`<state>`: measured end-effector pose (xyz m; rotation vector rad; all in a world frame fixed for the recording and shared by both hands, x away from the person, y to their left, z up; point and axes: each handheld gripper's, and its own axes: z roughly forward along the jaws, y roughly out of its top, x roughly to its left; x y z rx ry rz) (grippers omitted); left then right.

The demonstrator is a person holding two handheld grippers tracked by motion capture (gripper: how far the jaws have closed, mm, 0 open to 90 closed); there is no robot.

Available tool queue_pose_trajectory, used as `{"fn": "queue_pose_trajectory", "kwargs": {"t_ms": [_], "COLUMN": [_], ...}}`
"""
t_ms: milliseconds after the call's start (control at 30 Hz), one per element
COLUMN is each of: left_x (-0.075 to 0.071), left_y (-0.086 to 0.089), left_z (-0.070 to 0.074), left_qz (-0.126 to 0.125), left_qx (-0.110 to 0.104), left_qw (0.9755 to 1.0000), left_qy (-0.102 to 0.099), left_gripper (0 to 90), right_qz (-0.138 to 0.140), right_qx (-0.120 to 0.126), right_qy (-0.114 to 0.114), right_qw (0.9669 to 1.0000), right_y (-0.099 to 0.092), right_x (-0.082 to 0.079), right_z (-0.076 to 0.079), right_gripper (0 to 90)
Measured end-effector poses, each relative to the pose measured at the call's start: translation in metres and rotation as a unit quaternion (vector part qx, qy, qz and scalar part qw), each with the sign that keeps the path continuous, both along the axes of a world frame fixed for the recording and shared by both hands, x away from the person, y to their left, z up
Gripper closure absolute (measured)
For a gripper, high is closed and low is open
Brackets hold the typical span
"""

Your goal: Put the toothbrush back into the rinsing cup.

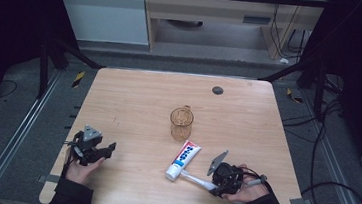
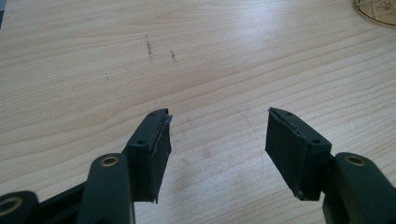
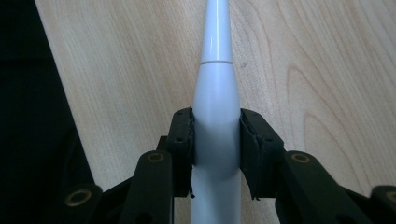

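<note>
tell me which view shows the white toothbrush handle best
The right gripper view: the toothbrush handle sits large between the right gripper's pads. The high view shows it small beside the toothpaste tube.

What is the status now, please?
Right gripper shut on white plastic toothbrush handle. Left gripper open, idle. White toothpaste tube beside it, amber cup beyond.

white toothbrush (image 3: 215,93); white tube (image 1: 183,159) with blue and red print; amber see-through cup (image 1: 181,122); pale wood-grain counter (image 1: 138,103); black tools.
</note>
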<state>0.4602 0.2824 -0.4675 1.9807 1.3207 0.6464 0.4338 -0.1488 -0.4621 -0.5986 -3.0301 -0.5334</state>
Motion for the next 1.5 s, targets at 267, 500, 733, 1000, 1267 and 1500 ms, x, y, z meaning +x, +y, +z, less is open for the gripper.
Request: {"fn": "queue_pose_trajectory", "kwargs": {"t_ms": [267,500,733,1000,1267,1500], "left_x": [0.0,0.0,0.0,0.0,0.0,0.0], "left_y": [0.0,0.0,0.0,0.0,0.0,0.001], "left_z": [0.0,0.0,0.0,0.0,0.0,0.001], "left_qz": [0.0,0.0,0.0,0.001,0.001,0.002], "left_qx": [0.0,0.0,0.0,-0.001,-0.001,-0.003], "left_qw": [1.0,1.0,1.0,1.0,1.0,1.0], "left_qy": [-0.001,-0.001,-0.001,-0.001,-0.002,-0.004], "left_gripper": [39.5,39.5,39.5,39.5,39.5,39.6], "right_qz": [-0.012,-0.027,-0.075,-0.146,-0.202,-0.242], "right_qx": [0.018,0.056,0.111,0.179,0.25,0.292], "right_qy": [-0.01,-0.034,-0.077,-0.144,-0.192,-0.227], "right_qw": [0.9997,0.9975,0.988,0.9622,0.9273,0.8969], "right_y": [-0.005,-0.011,-0.018,-0.025,-0.026,-0.023], "right_x": [-0.002,-0.001,0.004,0.012,0.019,0.027], "right_z": [0.011,0.026,0.043,0.058,0.074,0.084], "right_gripper": [67.0,67.0,67.0,67.0,67.0,67.0]}}
